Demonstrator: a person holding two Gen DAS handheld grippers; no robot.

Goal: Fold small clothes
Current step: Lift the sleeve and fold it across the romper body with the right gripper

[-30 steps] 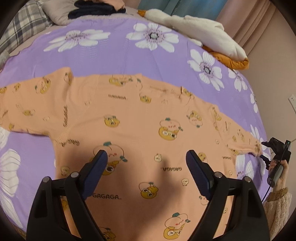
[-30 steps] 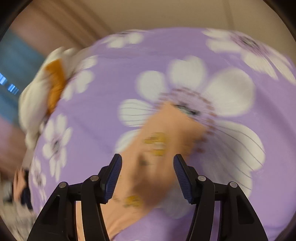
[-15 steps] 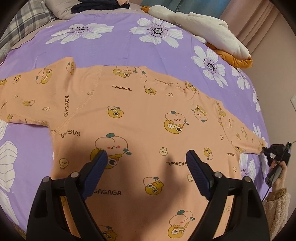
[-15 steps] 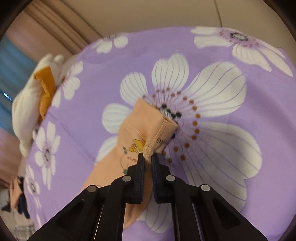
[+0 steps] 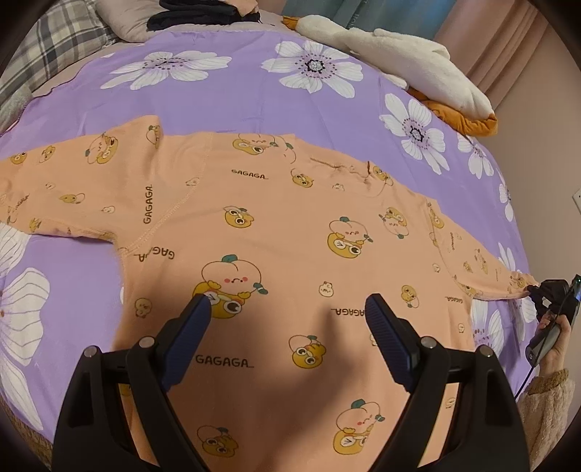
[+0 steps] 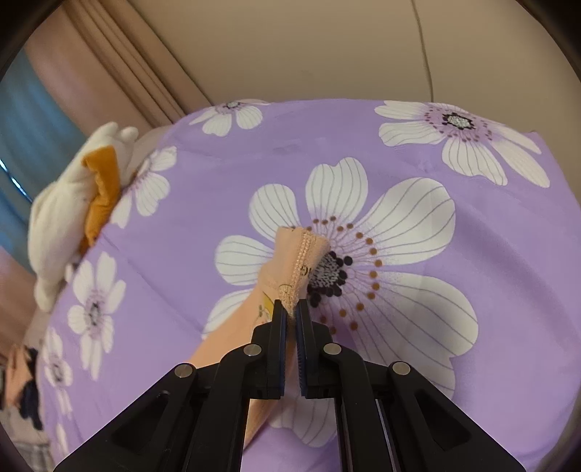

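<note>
A small peach long-sleeved shirt (image 5: 290, 232) with cartoon prints lies spread flat on a purple flowered bedsheet (image 5: 232, 98). My left gripper (image 5: 287, 308) is open and empty, hovering above the shirt's lower body. My right gripper (image 6: 290, 312) is shut on the cuff of the shirt's right sleeve (image 6: 301, 254) and holds it a little off the sheet. In the left wrist view the right gripper (image 5: 544, 294) shows at the far right, at the sleeve tip (image 5: 515, 283).
A white and orange plush blanket (image 5: 417, 69) lies at the bed's far right corner. Dark folded clothes (image 5: 203, 14) and a plaid pillow (image 5: 54, 47) are at the far left. A wall (image 6: 326, 47) and curtains (image 6: 90, 83) stand beyond the bed edge.
My right gripper has closed on the sleeve cuff and lifted it slightly. My left gripper has stayed open and shifted a little over the shirt.
</note>
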